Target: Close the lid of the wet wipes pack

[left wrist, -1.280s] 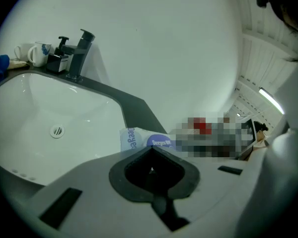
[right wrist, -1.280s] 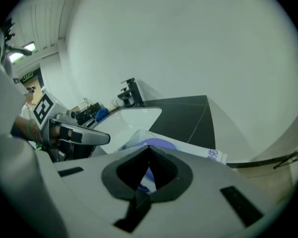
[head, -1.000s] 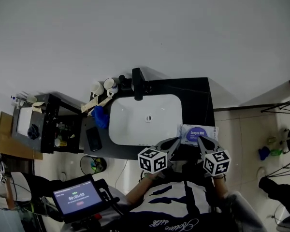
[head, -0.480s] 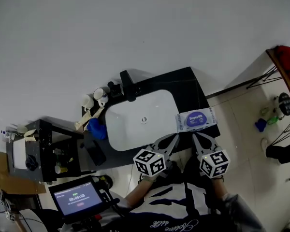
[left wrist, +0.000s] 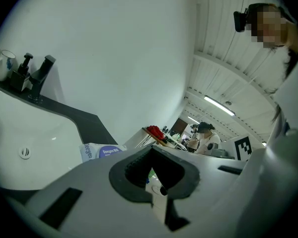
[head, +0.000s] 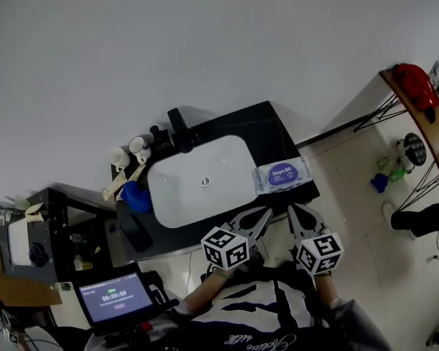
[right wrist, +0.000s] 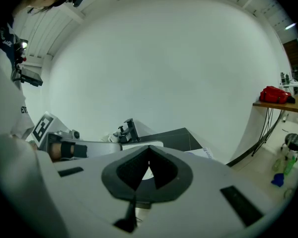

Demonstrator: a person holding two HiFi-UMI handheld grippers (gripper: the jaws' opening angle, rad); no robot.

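On wet wipes pack (head: 280,175): "Deeyeo" in purple oval. On tablet screen (head: 116,298): timer digits, too small to read.

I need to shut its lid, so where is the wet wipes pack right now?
In the head view, the white wet wipes pack with a blue label lies on the black countertop, right of the white sink basin.
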